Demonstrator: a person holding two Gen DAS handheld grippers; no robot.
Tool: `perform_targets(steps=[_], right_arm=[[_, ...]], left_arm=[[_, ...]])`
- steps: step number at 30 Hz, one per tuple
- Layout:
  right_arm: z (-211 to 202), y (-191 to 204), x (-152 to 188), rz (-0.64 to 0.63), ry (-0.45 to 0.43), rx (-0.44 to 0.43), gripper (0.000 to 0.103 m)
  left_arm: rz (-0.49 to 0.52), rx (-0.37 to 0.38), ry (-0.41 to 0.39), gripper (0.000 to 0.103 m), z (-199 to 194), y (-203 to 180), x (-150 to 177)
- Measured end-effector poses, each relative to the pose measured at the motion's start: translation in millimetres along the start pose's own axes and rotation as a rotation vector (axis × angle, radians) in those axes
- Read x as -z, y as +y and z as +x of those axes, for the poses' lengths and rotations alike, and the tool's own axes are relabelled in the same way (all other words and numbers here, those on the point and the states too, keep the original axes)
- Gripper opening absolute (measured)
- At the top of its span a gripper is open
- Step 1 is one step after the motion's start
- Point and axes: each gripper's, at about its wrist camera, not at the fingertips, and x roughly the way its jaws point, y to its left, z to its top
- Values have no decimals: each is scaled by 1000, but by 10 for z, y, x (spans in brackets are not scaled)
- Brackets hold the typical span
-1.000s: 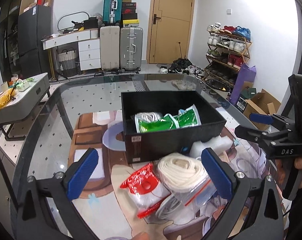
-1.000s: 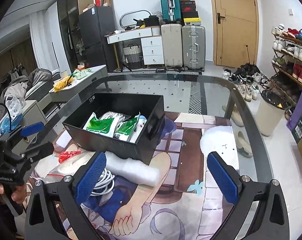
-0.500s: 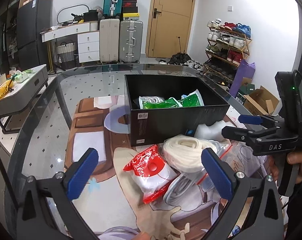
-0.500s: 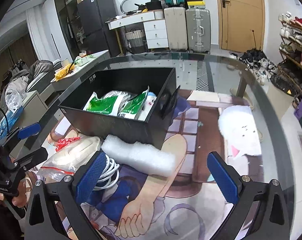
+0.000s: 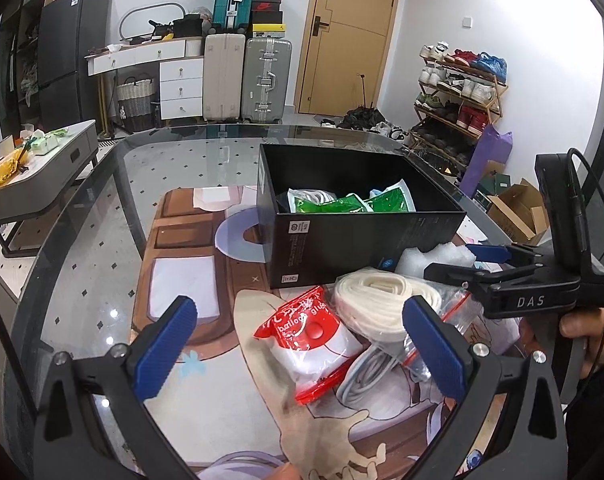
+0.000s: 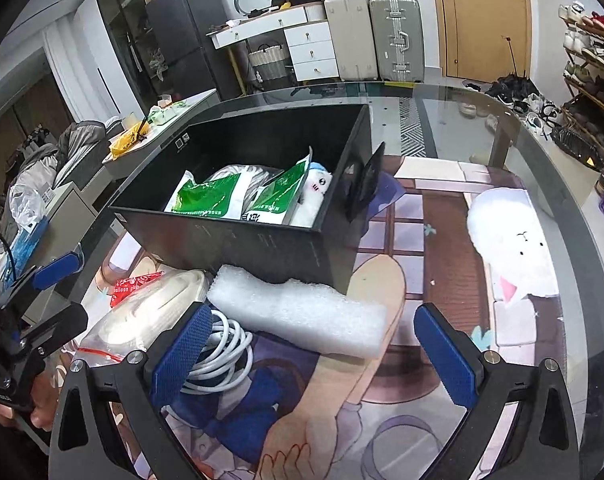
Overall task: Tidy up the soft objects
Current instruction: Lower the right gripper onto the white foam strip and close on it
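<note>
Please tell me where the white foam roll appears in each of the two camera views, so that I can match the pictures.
Left wrist view: only one end of the foam roll shows, right of centre, just behind the right gripper and in front of the black box.
Right wrist view: the whole foam roll lies at lower centre, between the open right gripper fingers, against the box.
Shared landmark: the black box with green packets inside.

Foam roll (image 6: 302,314) before box (image 6: 237,236)
</note>
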Motion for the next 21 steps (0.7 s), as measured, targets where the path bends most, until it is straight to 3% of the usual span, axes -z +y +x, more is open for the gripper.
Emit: perform_targets(steps=[21], right_arm=[[294, 116, -149, 19, 58, 76, 102]], left_arm=[[-5, -16, 12, 103, -9, 48, -17]])
